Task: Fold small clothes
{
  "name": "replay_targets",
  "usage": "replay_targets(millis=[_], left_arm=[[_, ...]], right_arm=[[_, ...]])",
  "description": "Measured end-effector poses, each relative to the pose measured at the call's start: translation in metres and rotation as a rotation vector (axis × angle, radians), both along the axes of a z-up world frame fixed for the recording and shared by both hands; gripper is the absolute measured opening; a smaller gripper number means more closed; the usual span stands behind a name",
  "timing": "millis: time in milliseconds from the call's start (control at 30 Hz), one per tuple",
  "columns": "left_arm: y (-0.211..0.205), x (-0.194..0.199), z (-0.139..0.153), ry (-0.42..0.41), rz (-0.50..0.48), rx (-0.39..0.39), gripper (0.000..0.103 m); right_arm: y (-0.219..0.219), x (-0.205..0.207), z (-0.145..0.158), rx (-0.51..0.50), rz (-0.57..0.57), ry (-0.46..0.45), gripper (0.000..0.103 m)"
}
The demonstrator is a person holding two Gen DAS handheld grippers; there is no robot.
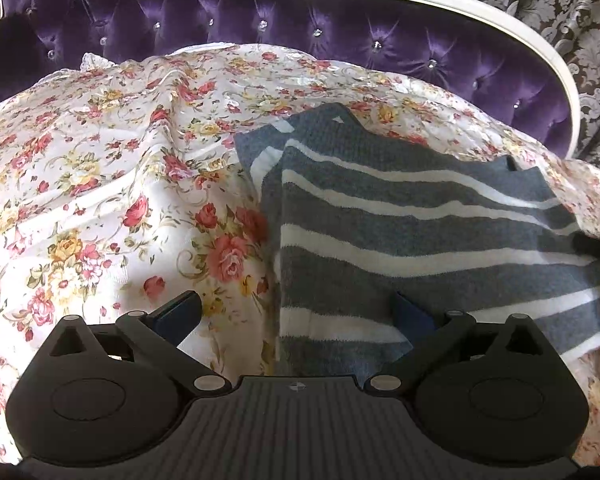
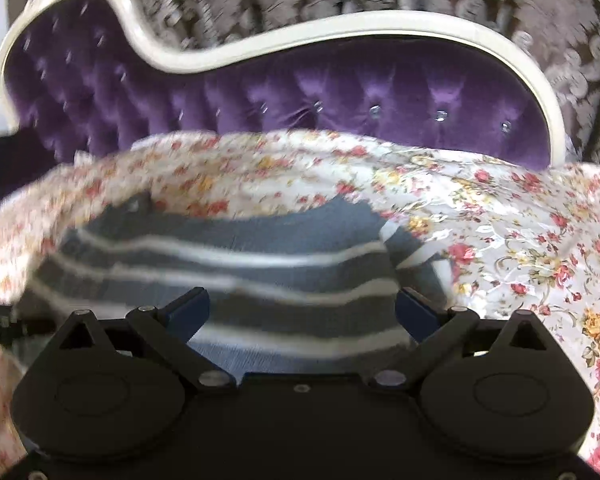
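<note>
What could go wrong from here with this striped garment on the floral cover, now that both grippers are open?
1. The striped sweater lies on a rumpled floral bedspread; a low pinch by the left gripper could catch that cover too.
2. Its folded sleeve sits loose at the edge, with neither gripper holding it, and may slip open when the sweater is next pulled.
3. The right wrist view is motion-blurred, so aiming the right gripper at an edge now is unreliable.

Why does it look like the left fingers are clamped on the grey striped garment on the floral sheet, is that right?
Not right. In the left wrist view the left gripper is wide open, its fingers gripping nothing. The grey striped garment does lie on the floral sheet.
</note>
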State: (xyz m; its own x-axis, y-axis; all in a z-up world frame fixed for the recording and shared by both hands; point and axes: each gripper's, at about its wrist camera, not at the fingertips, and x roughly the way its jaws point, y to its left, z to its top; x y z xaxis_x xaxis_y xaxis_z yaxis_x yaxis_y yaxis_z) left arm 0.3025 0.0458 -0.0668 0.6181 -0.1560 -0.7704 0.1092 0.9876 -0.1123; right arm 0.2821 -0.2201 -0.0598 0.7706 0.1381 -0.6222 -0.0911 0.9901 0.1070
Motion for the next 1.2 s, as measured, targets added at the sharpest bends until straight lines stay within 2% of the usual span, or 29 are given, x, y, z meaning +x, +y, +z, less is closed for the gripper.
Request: replay_targets(millis=[167, 267, 367, 500, 667, 733, 833, 1033, 1200], left_arm=[[0.001, -0.001, 0.001, 0.009, 0.018, -0.015, 0.103], [0.0, -0.001, 0.001, 0.014, 0.035, -0.021, 0.103], [0.0, -0.001, 0.001, 0.016, 0.045, -0.023, 0.103], [0.001, 0.0, 0.001, 0.024, 0.055, -0.033, 0.103], [0.002, 0.001, 0.002, 0.03, 0.062, -0.042, 0.103], [0.002, 0.001, 0.002, 0.028, 0.063, -0.043, 0.103], [0.002, 0.001, 0.002, 0.027, 0.066, -0.042, 0.103], [0.002, 0.001, 0.001, 0.026, 0.064, -0.041, 0.103], [0.0, -0.001, 0.001, 0.015, 0.068, -0.03, 0.103]], right_arm=[[0.015, -0.007, -0.023, -0.141, 0.041, 0.038, 0.102], [0.01, -0.011, -0.025, -0.116, 0.047, 0.021, 0.102], [-0.005, -0.009, -0.02, -0.009, 0.04, 0.019, 0.102], [-0.041, -0.007, -0.016, 0.201, -0.041, 0.018, 0.102], [-0.085, -0.008, -0.019, 0.374, -0.153, 0.04, 0.102], [-0.102, -0.008, -0.025, 0.474, -0.154, 0.072, 0.102], [-0.122, -0.003, -0.043, 0.679, -0.144, 0.132, 0.103], [-0.127, 0.0, -0.051, 0.804, -0.071, 0.153, 0.103], [-0.113, 0.012, -0.051, 0.792, 0.018, 0.165, 0.103]])
